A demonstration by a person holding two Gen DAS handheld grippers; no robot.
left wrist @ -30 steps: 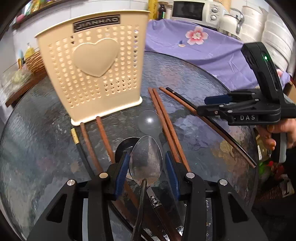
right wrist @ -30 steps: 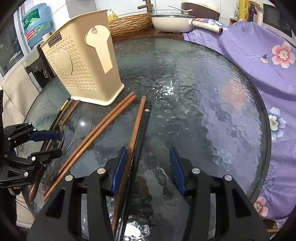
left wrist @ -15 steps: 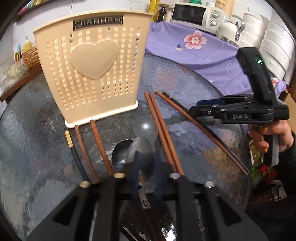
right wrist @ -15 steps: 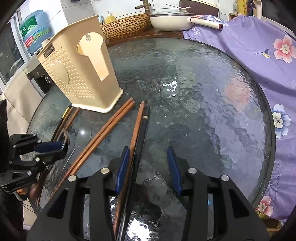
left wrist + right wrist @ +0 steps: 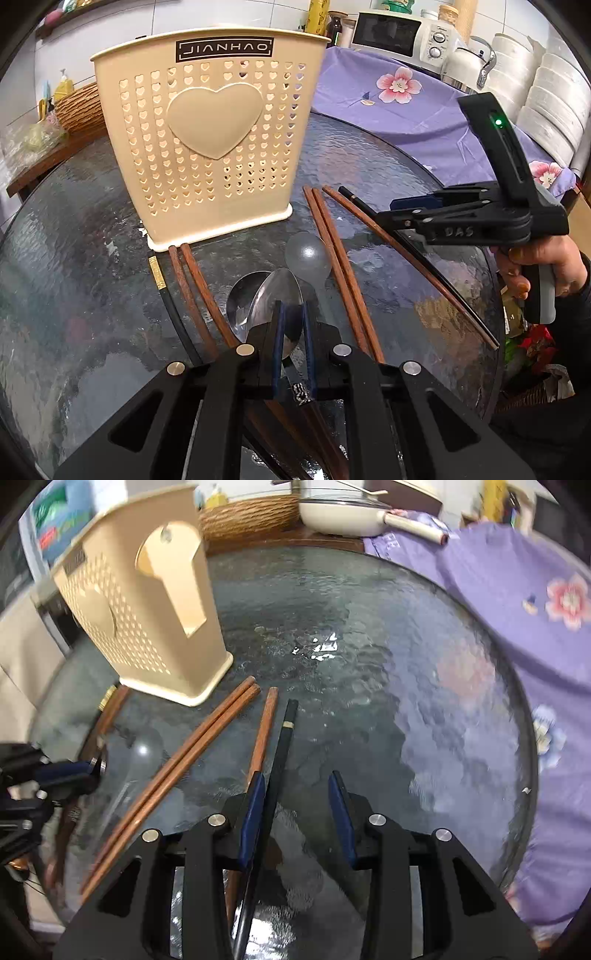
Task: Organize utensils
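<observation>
Utensils lie scattered on the glass desk (image 5: 74, 258) in front of the cream holder (image 5: 210, 136): chopsticks, a clear spoon (image 5: 308, 254) and two steel spoons. The left tool (image 5: 293, 339) is clamped narrow on the upper steel spoon (image 5: 273, 295), tilted on edge just before the holder. The right tool (image 5: 297, 812), its jaws closing, straddles a black chopstick (image 5: 280, 746) to the holder's right without pressing it.

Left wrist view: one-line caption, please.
Left gripper shut on a metal spoon before the beige utensil holder; chopsticks lie alongside.
</observation>
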